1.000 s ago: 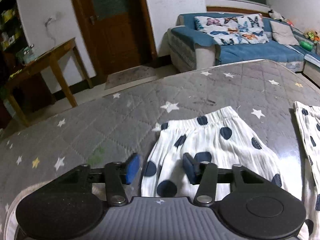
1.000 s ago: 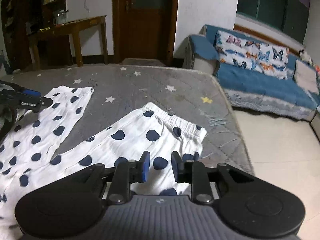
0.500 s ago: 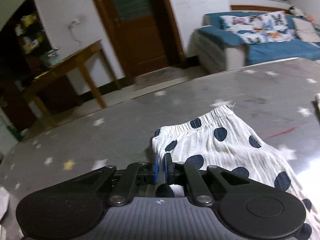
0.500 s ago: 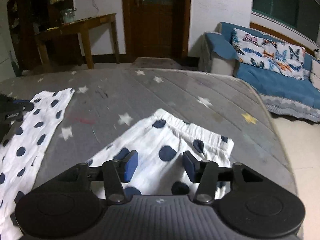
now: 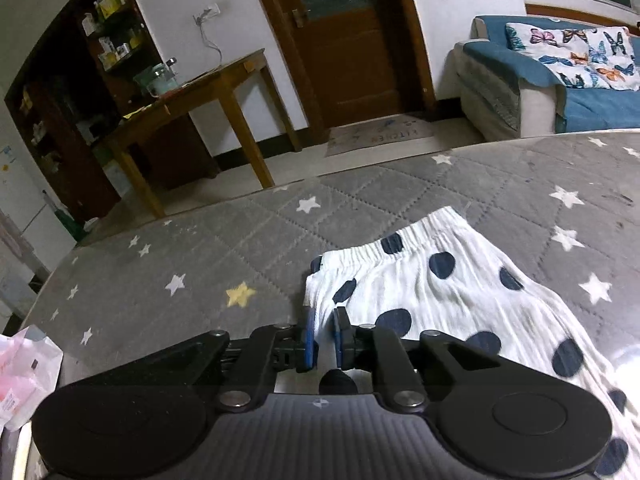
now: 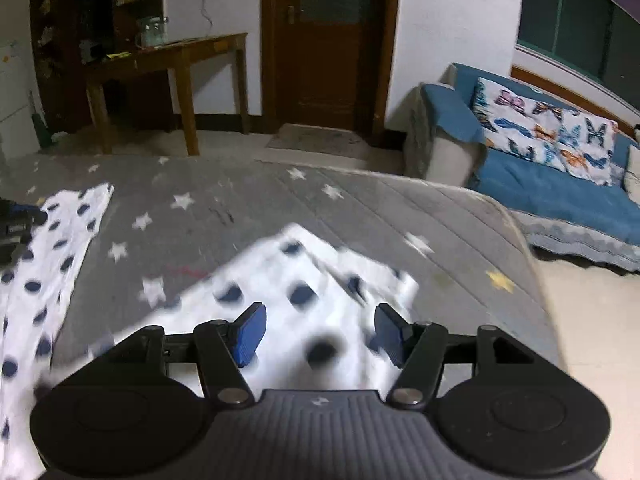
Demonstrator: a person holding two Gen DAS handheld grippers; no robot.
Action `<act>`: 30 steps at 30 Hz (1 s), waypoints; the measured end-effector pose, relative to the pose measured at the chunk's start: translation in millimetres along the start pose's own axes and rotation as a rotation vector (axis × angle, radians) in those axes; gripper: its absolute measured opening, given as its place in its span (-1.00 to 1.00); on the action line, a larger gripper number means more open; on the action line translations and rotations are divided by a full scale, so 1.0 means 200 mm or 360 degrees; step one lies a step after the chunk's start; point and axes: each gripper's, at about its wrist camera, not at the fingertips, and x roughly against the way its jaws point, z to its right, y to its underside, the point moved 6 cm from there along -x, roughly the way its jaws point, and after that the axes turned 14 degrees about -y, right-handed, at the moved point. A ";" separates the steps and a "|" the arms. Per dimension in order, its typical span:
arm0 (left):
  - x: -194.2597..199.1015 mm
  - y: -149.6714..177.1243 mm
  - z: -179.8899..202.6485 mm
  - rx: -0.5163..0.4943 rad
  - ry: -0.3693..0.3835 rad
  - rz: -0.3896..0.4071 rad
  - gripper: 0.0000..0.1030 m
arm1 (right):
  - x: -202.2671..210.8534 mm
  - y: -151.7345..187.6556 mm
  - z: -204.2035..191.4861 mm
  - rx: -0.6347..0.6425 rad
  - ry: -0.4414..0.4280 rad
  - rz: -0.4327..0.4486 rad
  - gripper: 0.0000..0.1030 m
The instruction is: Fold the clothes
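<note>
Mattress (image 5: 200, 264): left claw (image 5: 323, 330) pinches trousers (image 5: 440, 292).

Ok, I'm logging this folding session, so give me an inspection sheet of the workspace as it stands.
Surface: grey quilted star-print cover, faint marks.
Job's things: white polka-dot trousers spread flat, both legs in the right view, blurred there.
Clutter: pink-and-white plastic bag at the cover's left edge.
Grippers: left gripper shut on the trousers' edge near the cuff; right gripper jaws open above the other leg.
Cables: one hanging from a wall socket.
Surroundings: wooden table, door, blue sofa, shelves.
</note>
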 end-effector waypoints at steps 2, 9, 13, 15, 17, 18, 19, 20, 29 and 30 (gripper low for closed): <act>0.05 0.01 -0.01 0.0003 0.0016 0.0008 -0.70 | 0.08 0.07 0.02 -0.0023 0.0018 -0.0015 0.19; 0.24 0.06 0.07 -0.0031 0.0186 0.0033 -0.70 | 0.17 0.20 -0.04 -0.0032 -0.0037 -0.0018 0.19; 0.27 0.07 0.18 -0.0109 0.0255 0.0065 -0.75 | 0.10 0.19 -0.09 0.0018 -0.0098 -0.0016 0.14; 0.25 0.08 0.22 -0.0139 0.0246 0.0069 -0.76 | 0.08 0.20 -0.08 0.0027 -0.0096 -0.0021 0.12; 0.24 0.07 0.24 -0.0172 0.0219 0.0113 -0.76 | 0.06 0.20 -0.07 0.0033 -0.0081 -0.0027 0.12; 0.23 0.07 0.24 -0.0190 0.0205 0.0136 -0.75 | 0.06 0.21 -0.07 0.0036 -0.0073 -0.0029 0.12; 0.22 0.07 0.24 -0.0196 0.0186 0.0144 -0.75 | 0.05 0.21 -0.07 0.0040 -0.0065 -0.0032 0.12; 0.21 0.07 0.24 -0.0198 0.0166 0.0148 -0.75 | 0.04 0.21 -0.06 0.0043 -0.0058 -0.0035 0.11; 0.28 0.11 0.07 -0.0122 0.0169 0.0109 -0.70 | 0.20 0.28 -0.07 0.0069 0.0041 -0.0001 0.11; 0.34 0.13 0.05 -0.0121 0.0202 0.0124 -0.70 | 0.24 0.29 -0.11 0.0068 0.0001 0.0008 0.11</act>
